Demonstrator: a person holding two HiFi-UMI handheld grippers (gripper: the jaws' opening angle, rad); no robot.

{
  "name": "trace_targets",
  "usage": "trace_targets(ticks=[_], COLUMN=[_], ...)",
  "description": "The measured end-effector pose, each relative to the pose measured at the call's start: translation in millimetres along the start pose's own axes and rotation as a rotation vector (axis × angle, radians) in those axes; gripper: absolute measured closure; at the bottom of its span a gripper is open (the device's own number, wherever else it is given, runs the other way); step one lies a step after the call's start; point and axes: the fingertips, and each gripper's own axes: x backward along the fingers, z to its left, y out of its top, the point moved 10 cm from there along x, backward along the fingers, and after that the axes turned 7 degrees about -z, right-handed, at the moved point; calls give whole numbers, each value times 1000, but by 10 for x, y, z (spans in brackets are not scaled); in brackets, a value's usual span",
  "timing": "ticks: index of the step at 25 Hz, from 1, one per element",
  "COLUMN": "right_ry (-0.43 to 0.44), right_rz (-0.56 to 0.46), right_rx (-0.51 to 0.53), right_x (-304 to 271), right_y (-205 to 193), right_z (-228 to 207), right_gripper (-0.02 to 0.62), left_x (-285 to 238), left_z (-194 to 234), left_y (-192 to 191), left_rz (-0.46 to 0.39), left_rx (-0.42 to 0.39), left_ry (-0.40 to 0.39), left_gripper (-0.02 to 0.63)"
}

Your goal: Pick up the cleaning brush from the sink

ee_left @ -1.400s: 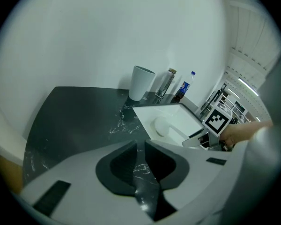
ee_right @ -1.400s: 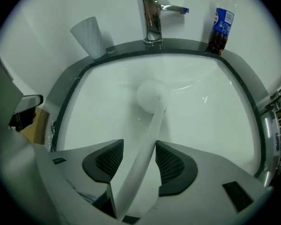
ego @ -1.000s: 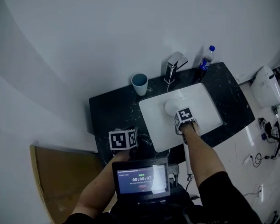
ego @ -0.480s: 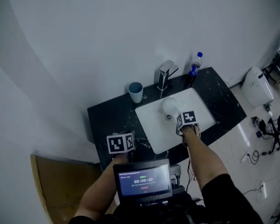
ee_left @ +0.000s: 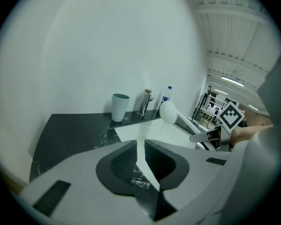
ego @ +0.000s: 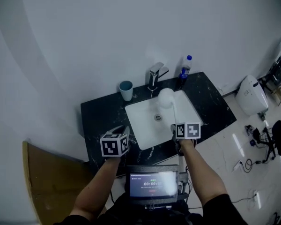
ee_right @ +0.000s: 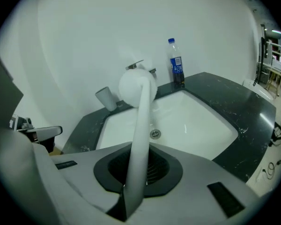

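Note:
The cleaning brush [ego: 167, 98] is white, with a round head and a long straight handle. It hangs above the white sink [ego: 143, 125], with its head toward the faucet. My right gripper [ego: 174, 125] is shut on the lower end of the handle, over the basin's front right rim. In the right gripper view the brush [ee_right: 139, 121] runs up from between the pads of the right gripper [ee_right: 136, 175], clear of the sink [ee_right: 192, 121]. My left gripper [ego: 123, 132] is over the dark counter left of the basin. The left gripper [ee_left: 141, 159] has its pads together with nothing in them.
A chrome faucet [ego: 154, 75] stands behind the basin, a pale blue cup [ego: 126, 90] to its left and a blue-capped bottle [ego: 183, 72] to its right. The black counter [ego: 98, 118] surrounds the sink. A lit screen [ego: 152, 184] sits below me, and a toilet [ego: 249, 95] stands at the right.
My right gripper has come up and back toward me, lifting the brush out of the basin. The left gripper has also risen a little beside the sink.

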Motion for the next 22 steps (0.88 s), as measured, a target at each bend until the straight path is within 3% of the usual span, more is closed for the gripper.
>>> trace_targets(ticks=[5,10,14,17,22], right_ry=[137,275,358,404,412], right_rz=[-101,-195,-284,-333,-377], right_rx=[71,148,207,204,261], right_x=[632,1296,1771,2096,2547], right_y=[-23,76,128,30,-147], right_z=[-477,-827,-772,-652,-460], right_gripper=[586,586,585,586,594], left_x=[369,694,1117,1423,1735], left_z=[-1081,-1904,-2272,-2425,-2563], left_y=[-155,-351,-448,-587,-780], left_rz=[-169,-281,-364,-371,-366], left_rx=[16,9,-39,-73,-94], left_ry=[-24,50,118,160,147], left_gripper=[543,558,577,577,577])
